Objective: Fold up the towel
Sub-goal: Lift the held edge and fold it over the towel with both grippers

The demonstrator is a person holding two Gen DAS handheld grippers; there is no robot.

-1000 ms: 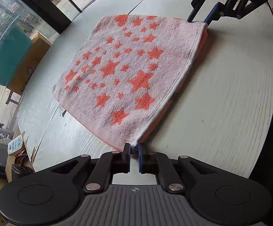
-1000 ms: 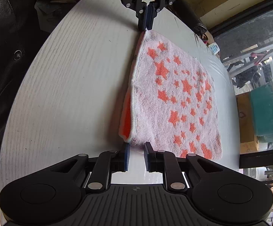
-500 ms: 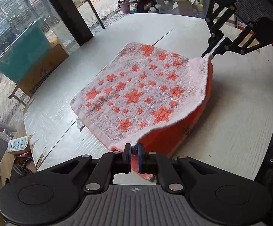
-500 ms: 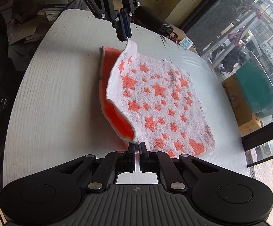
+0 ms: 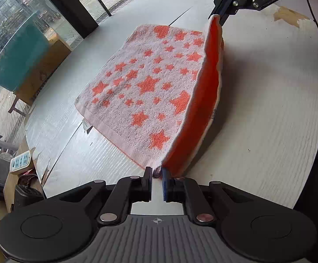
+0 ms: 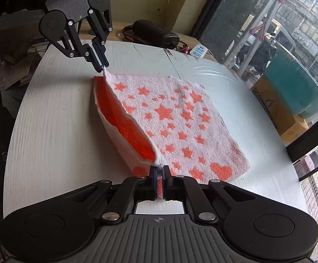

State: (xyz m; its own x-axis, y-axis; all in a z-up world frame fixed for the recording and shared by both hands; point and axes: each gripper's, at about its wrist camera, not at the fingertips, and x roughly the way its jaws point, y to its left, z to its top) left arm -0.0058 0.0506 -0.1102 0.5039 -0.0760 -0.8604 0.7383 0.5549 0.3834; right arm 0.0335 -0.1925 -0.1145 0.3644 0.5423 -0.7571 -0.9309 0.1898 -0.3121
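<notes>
Lifted clear of the white table (image 5: 257, 114) since a second ago: the near edge of the star-printed towel (image 5: 150, 87), orange underside now showing, far half flat on the tabletop. Raised edge strung straight between both tools, rest of the cloth lying ahead, toward the window. Left gripper (image 5: 158, 175) pinching one corner, jaws narrow, having just eased slightly. Right gripper (image 6: 159, 171) clamped tight on the other.

We see a pale pink towel (image 5: 150, 92) with orange stars, folded on the table. Its top layer is lifted along one edge. That bares the orange underside.
</notes>
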